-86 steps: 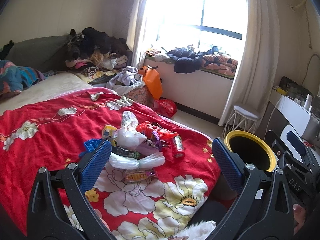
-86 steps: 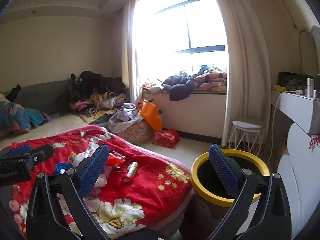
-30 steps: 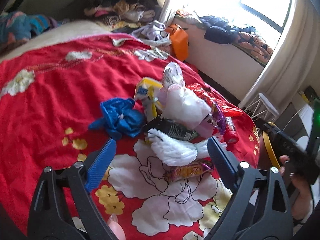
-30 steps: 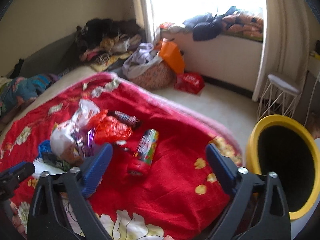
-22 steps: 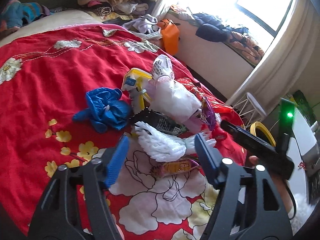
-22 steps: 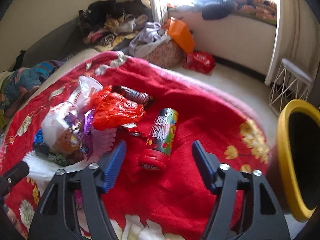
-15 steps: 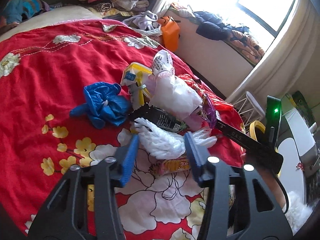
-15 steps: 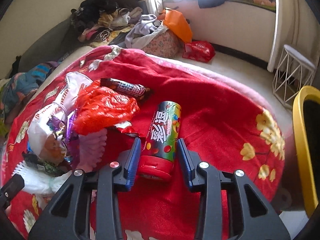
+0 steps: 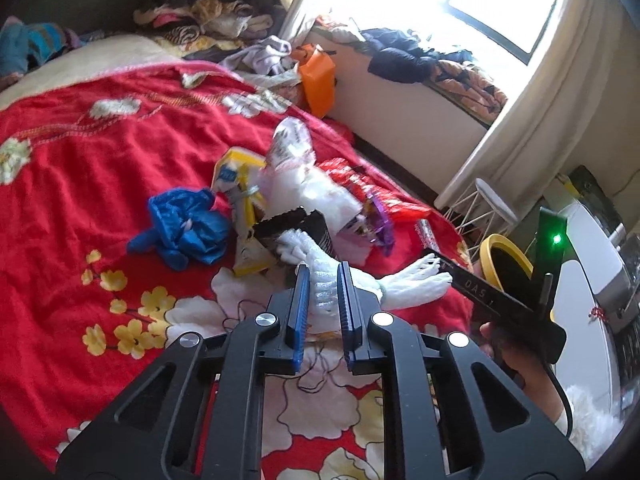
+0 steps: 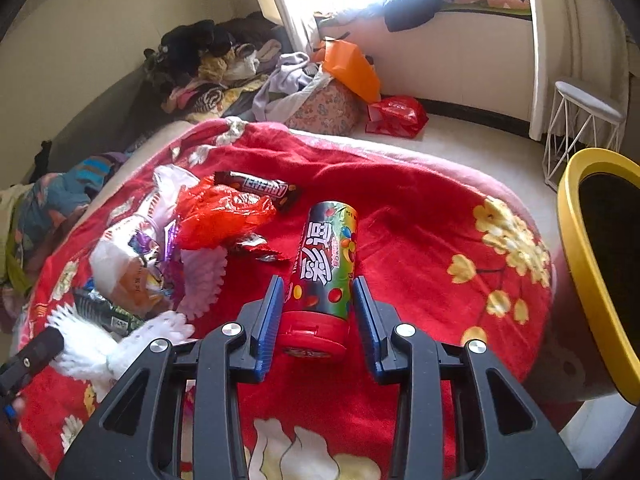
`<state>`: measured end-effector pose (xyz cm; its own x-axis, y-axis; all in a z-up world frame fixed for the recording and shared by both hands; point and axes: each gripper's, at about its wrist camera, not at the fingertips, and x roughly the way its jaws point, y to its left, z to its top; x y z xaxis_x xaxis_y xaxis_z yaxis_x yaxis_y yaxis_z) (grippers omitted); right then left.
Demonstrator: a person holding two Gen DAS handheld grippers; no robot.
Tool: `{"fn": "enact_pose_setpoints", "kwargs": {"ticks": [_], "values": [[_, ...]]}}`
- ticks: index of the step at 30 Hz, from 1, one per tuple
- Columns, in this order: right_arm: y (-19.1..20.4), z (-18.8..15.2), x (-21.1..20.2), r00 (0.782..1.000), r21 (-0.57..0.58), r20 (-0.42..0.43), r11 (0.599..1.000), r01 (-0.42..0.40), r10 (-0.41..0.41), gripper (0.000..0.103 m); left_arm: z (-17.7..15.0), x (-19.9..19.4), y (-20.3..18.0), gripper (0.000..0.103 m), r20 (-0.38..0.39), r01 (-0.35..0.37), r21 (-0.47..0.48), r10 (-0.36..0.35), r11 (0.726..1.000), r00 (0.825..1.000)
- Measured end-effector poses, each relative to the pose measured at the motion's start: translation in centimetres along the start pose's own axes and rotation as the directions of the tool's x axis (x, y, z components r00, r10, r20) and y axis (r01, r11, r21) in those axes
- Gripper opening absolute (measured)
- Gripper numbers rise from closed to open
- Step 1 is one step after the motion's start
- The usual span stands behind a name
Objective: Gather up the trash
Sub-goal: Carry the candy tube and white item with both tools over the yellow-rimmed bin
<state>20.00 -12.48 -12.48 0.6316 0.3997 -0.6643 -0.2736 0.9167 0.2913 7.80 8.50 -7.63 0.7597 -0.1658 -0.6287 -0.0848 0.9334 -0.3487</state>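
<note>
A heap of trash lies on the red flowered blanket (image 9: 80, 184). My left gripper (image 9: 323, 280) is shut on a white foam net sleeve (image 9: 400, 286), whose ends stick out past both fingers. Behind it lie a blue plastic bag (image 9: 184, 228), a yellow wrapper (image 9: 240, 184) and a white bag (image 9: 320, 192). My right gripper (image 10: 318, 292) is shut on a candy tube with a red cap (image 10: 324, 264) lying on the blanket (image 10: 420, 208). A red plastic bag (image 10: 218, 216) and a dark candy bar (image 10: 260, 188) lie just beyond.
A yellow-rimmed bin (image 10: 592, 248) stands on the floor right of the bed; it also shows in the left wrist view (image 9: 506, 256). A white wire stool (image 10: 580, 116), an orange bag (image 10: 352, 68) and clothes piles (image 10: 208, 64) stand near the window.
Both grippers moved down toward the bed and closed: the left onto the white foam sleeve, the right around the candy tube. The sleeve now looks slightly lifted.
</note>
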Motion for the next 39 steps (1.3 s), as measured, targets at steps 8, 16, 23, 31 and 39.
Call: {"fn": "enact_pose_setpoints", "kwargs": {"ticks": [8, 16, 23, 31, 39], "values": [[-0.7, 0.6, -2.2, 0.999, 0.016, 0.035, 1.0, -0.006, 0.006, 0.034, 1.3, -2.1, -1.5, 0.01, 0.075, 0.003, 0.042, -0.006, 0.999, 0.997], [-1.4, 1.4, -4.6, 0.997, 0.021, 0.083, 1.0, -0.007, 0.006, 0.033, 2.3, -3.4, -2.4, 0.01, 0.116, 0.005, 0.053, -0.011, 0.999, 0.993], [-3.4, 2.1, -7.4, 0.99, 0.058, 0.142, 0.998, 0.013, -0.021, 0.033, 2.9, -3.9, -4.2, 0.01, 0.143, 0.017, 0.082, -0.028, 0.997, 0.989], [-7.2, 2.5, -10.3, 0.976, 0.138, 0.201, 0.989, 0.052, -0.08, 0.031, 3.2, -3.2, -7.1, 0.01, 0.142, 0.035, 0.132, -0.054, 0.991, 0.988], [-11.8, 2.4, -12.3, 0.958, 0.218, 0.243, 0.971, 0.101, -0.154, 0.029, 2.5, -0.6, -10.4, 0.01, 0.105, 0.062, 0.195, -0.084, 0.979, 0.991]]}}
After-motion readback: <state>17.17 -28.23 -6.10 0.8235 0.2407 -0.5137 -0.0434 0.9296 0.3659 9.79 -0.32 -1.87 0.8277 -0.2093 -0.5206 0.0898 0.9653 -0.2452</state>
